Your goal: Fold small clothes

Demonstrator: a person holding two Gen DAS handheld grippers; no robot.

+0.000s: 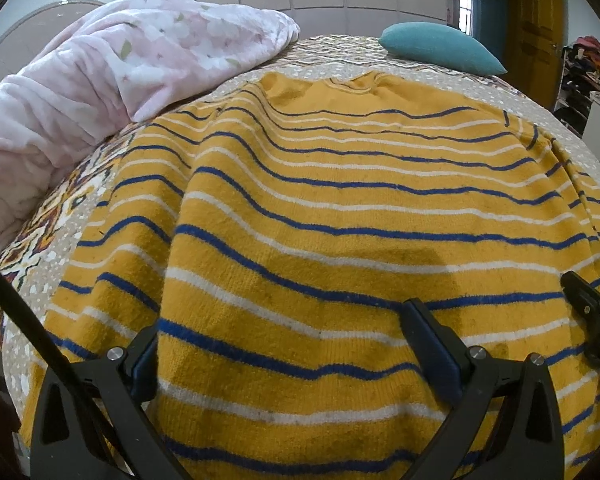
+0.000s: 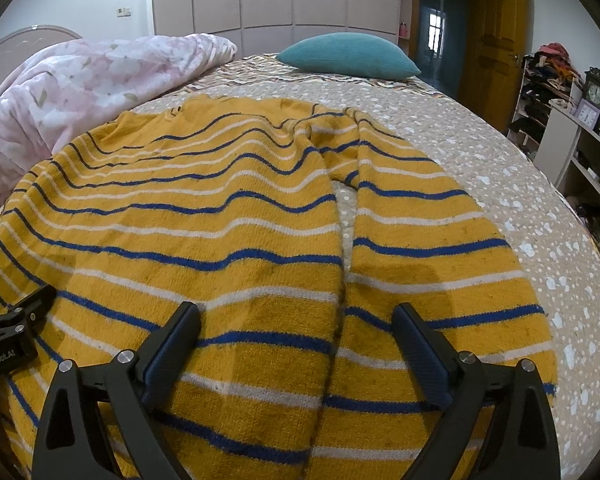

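While both tools hang low over the near end of the bed [image 2: 500,184], the striped sweater [image 1: 320,208] lies spread across the bedspread, collar toward the teal pillow [image 2: 350,56] and hem toward the person holding the tools. The left tool [image 1: 292,356] stands spread wide over the body of the knit, pinching nothing; the right tool [image 2: 296,356] is just as wide, straddling the gap between the body and the right sleeve [image 2: 420,248], which runs down beside it.

I'd judge the sweater thick, soft and floppy, light enough to lift with one pinch but prone to sag and drag its ripples along. It looks fuzzy rather than slick, so it should grip well. The hem corners or the sleeve cuff seem the best places to take hold.

Both the hem and the cuff are cut off under the tools at the bottom of each view. Its left sleeve is hard to make out near the pink blanket [image 1: 100,80].
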